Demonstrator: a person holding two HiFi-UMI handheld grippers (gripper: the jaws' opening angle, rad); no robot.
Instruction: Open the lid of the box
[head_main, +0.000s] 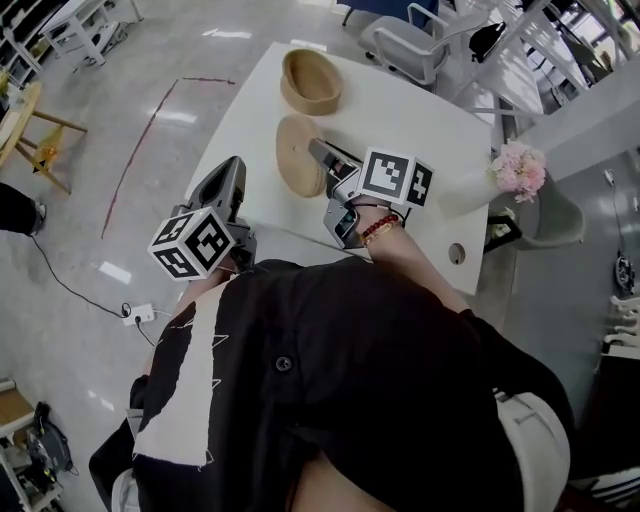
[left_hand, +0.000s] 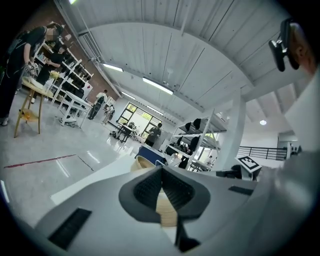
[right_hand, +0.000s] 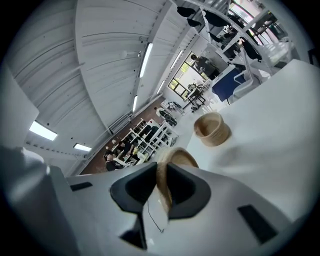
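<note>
On the white table (head_main: 400, 110) the round wooden box (head_main: 311, 80) stands open at the far side, also seen as an empty tub (right_hand: 212, 128) in the right gripper view. Its flat wooden lid (head_main: 298, 155) is apart from it, nearer me. My right gripper (head_main: 318, 152) is shut on the lid's right rim; the rim (right_hand: 172, 160) runs edge-on between the pads. My left gripper (head_main: 236, 165) is at the table's left edge, shut, with its pads meeting at the tips (left_hand: 162, 175) and nothing held. The box (left_hand: 145, 162) shows beyond it.
A vase of pink flowers (head_main: 518, 168) stands at the table's right end, near a round hole (head_main: 457, 253) in the top. An office chair (head_main: 405, 45) is behind the table. A wooden stool (head_main: 30, 130) is on the floor far left.
</note>
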